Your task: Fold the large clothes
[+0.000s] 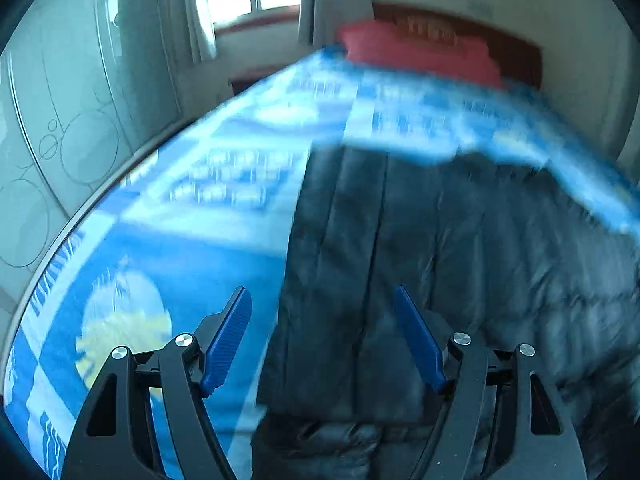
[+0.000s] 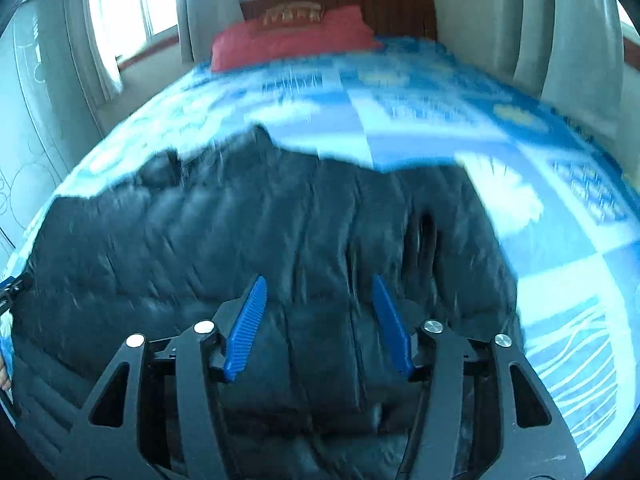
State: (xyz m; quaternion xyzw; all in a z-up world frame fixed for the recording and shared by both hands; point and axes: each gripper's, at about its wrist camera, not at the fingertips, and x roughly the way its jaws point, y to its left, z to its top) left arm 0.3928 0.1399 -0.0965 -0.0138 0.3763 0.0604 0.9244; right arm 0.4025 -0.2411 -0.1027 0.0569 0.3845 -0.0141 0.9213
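Dark padded jacket (image 2: 248, 240) spread on blue patterned bedspread (image 2: 440, 120); red pillow (image 2: 288, 36) at 12 o'clock, window (image 2: 128, 4) at 10. Left gripper (image 1: 322, 340) and right gripper (image 2: 318, 320) both parted, empty.

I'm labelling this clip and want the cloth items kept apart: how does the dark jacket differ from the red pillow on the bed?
The dark jacket is black and quilted; the red pillow is plain red with a gold design. The jacket is spread wide near both open grippers; the pillow is compact, far off against the wooden headboard. Both lie on the blue patterned bedspread.
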